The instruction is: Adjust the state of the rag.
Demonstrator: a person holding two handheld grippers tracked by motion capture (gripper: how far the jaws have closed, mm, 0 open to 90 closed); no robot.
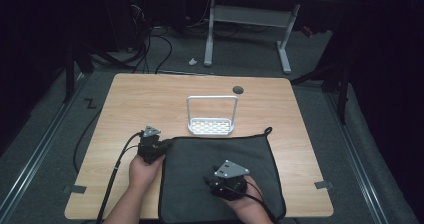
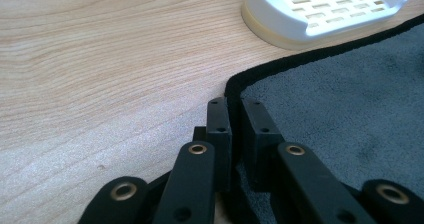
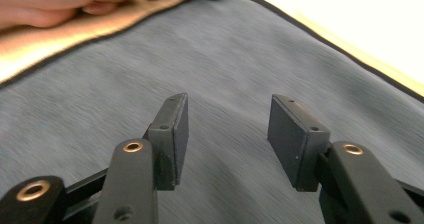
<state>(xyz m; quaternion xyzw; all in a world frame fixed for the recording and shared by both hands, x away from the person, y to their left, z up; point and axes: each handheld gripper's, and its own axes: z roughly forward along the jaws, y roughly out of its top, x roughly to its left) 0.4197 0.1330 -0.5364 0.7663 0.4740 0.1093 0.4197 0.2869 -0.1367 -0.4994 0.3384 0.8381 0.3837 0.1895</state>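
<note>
Your left gripper (image 1: 165,145) pinches the top left corner of the grey towel (image 1: 220,154). Its jaws are squeezed almost all the way together on the black edge (image 2: 231,91), so the corner cannot slip away. The towel lies flat on the wooden table (image 1: 125,114), near your side, and its far edge sits just beside the white soap dish (image 1: 211,126). Your right gripper (image 3: 227,134) hangs low over the middle of the towel. Its jaws stand partly apart with nothing between them. I think you hold one corner first so you can grab another part and fold the towel.
</note>
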